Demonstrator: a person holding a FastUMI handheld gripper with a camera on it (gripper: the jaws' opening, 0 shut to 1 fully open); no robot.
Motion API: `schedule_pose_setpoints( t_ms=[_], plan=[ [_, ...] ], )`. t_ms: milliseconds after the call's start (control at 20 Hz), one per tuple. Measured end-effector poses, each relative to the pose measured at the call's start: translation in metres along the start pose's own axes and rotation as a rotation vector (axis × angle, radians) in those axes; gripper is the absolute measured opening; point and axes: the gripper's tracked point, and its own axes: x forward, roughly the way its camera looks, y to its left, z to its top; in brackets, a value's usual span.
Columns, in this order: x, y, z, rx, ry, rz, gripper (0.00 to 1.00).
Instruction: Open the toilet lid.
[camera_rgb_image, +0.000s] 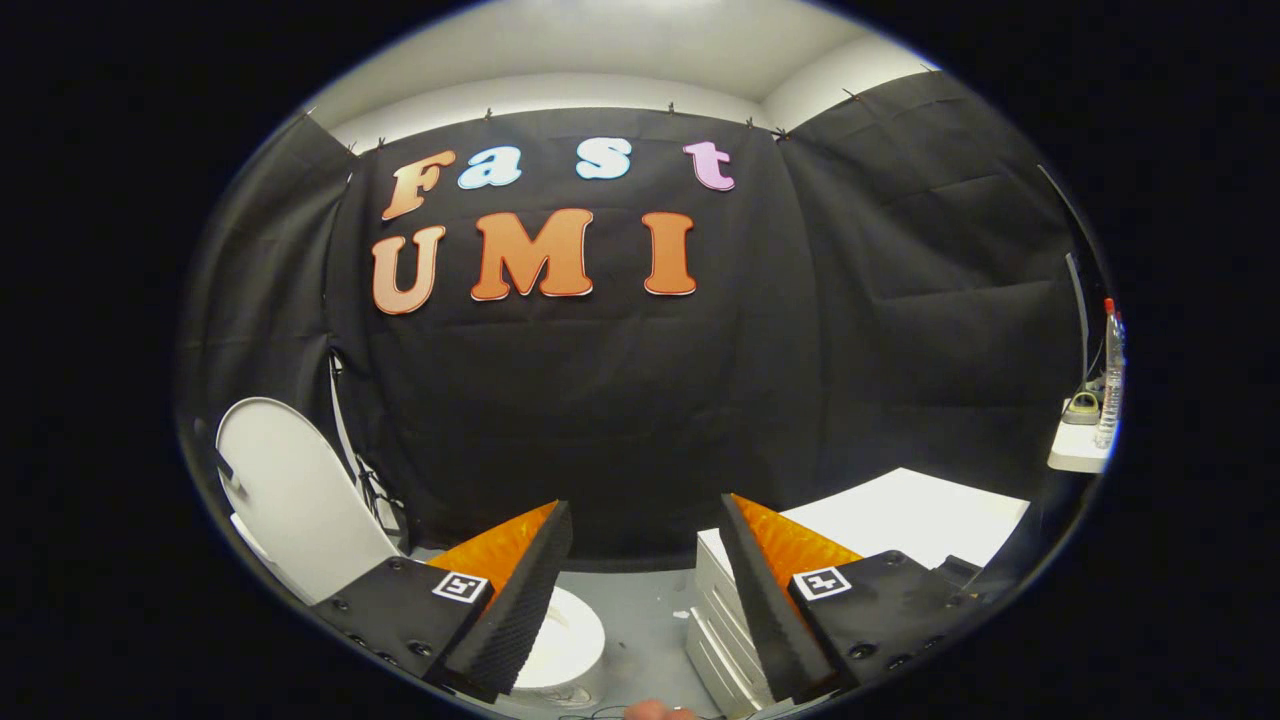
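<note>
**Gripper spread, lid raised**

We see the gripper (645, 590) with its fingers spread wide apart, holding and touching nothing. Beyond and beside the left finger (510, 610), the toilet lid (290, 495) stands upright, tilted back toward the black cloth wall (640, 400), above the toilet seat (570, 640). Beside the right finger, we note a white drawer unit (715, 640) on the grey floor (645, 610).

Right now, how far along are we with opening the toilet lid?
It looks done: the toilet lid stands raised and tilted back toward the booth wall, leaving the seat below uncovered. Nothing is in hand: the claw is open, its fingers spread apart and off the lid. Nothing appears left except perhaps backing away.
</note>
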Motion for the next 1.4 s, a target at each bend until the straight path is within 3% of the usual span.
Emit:
schedule_pose_setpoints(
  t_ms=[350,850,1400],
  plan=[
    [-0.006,-0.018,-0.031,-0.011,0.024,-0.005,0.95],
    [-0.012,-0.047,-0.062,0.022,0.017,-0.079,0.95],
    [-0.027,-0.054,-0.06,0.017,-0.012,-0.123,0.95]
  ],
)
